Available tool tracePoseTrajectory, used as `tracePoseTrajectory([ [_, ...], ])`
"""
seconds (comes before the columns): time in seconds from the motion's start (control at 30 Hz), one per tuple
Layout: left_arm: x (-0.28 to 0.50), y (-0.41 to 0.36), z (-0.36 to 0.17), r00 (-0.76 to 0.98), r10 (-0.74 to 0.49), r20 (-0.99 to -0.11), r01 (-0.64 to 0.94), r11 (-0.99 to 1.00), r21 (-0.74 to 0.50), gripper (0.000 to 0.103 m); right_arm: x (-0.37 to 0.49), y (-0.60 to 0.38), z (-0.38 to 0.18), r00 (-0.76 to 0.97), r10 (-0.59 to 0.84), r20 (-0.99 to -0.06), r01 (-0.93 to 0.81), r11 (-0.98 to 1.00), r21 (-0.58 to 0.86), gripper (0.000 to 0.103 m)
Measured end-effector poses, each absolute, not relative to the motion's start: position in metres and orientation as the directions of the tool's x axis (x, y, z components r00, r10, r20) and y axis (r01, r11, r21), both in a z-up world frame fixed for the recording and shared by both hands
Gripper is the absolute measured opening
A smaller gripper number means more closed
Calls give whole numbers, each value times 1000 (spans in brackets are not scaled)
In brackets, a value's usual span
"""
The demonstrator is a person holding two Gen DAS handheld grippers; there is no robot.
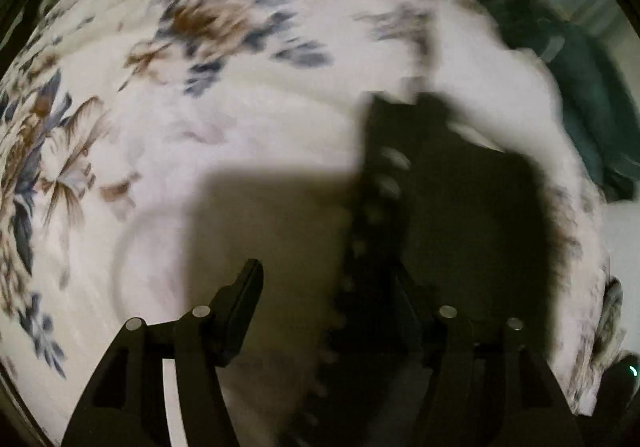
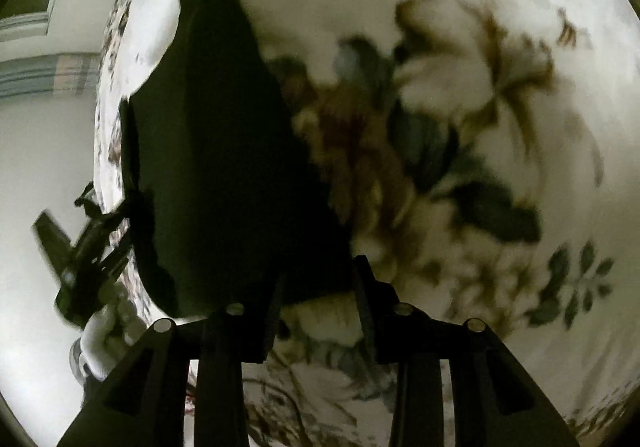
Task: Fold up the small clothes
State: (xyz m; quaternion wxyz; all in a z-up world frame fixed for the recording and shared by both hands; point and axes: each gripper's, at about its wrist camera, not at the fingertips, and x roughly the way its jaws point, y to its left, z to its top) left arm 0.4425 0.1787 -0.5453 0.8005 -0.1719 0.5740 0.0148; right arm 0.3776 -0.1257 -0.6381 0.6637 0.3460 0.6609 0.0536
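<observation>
Two grippers are working over the floral sheet point(image 1: 240, 95): my left gripper point(image 1: 332, 311) is gaping wide, the dark garment point(image 1: 440, 207) lying blurred against its right finger, while my right gripper point(image 2: 318, 287) is sitting half open, garment point(image 2: 224, 167) just beside its left finger.

Black claw point(image 1: 332, 287) fingers point(image 1: 240, 307) with silver screws point(image 1: 201, 311)

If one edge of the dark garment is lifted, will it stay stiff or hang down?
Probably it hangs down: the dark garment lies flat on the floral sheet with a wavy, uneven outline. It is likely light, because it looks thin. Motion blur hides its texture.
</observation>
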Motion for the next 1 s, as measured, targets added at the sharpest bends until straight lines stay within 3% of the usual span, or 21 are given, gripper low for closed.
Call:
tracePoseTrajectory([
  [0.1,454,220,-540,348,-150,-926,-329,905,-270,58,400,-146,-632,166,525,-835,393,741,544,36],
  [0.17,460,233,-528,389,-198,-899,-328,883,-336,59,418,-148,-630,187,524,-831,386,739,553,36],
  [0.27,476,221,-522,389,-299,-872,-249,877,-411,60,457,-154,-628,211,551,-808,368,721,587,37],
  [0.43,510,172,-531,323,-351,-879,-94,912,-398,59,532,-142,-628,227,581,-782,294,724,624,37],
  [0.47,515,162,-534,327,-343,-880,-57,923,-381,47,547,-139,-630,223,595,-772,273,722,636,37],
  [0.53,522,148,-538,338,-314,-887,-17,941,-339,13,574,-127,-637,195,611,-767,239,729,641,37],
  [0.57,527,148,-541,337,-317,-887,-20,939,-344,12,586,-119,-642,171,611,-773,219,741,634,36],
  [0.6,530,150,-540,351,-332,-876,-27,931,-364,12,594,-115,-642,170,595,-785,204,758,619,21],
  [0.63,532,153,-537,365,-348,-863,-30,922,-385,12,600,-113,-637,198,564,-801,182,782,596,15],
  [0.67,532,158,-534,370,-357,-858,-26,919,-394,12,599,-115,-634,204,552,-808,174,792,585,14],
  [0.73,536,167,-532,382,-337,-861,-27,927,-375,12,599,-121,-623,247,496,-832,179,821,542,2],
  [0.8,532,181,-536,358,-347,-867,-46,920,-388,16,593,-128,-626,232,467,-853,192,838,511,3],
  [0.83,527,189,-536,346,-364,-865,-64,910,-409,17,586,-133,-629,205,472,-858,208,835,509,4],
  [0.87,511,202,-532,340,-385,-858,-106,891,-441,25,581,-137,-630,187,481,-857,230,826,514,9],
  [0.9,493,211,-527,339,-390,-856,-132,881,-453,31,574,-141,-628,177,501,-847,249,810,531,26],
  [0.93,471,219,-521,341,-394,-854,-161,870,-466,44,562,-146,-624,161,524,-836,261,794,548,49],
  [0.97,445,228,-515,356,-404,-843,-192,851,-489,55,546,-152,-617,150,543,-826,266,782,563,57],
  [1.0,420,232,-512,373,-413,-831,-224,829,-513,60,527,-157,-610,161,553,-817,272,771,575,60],
])
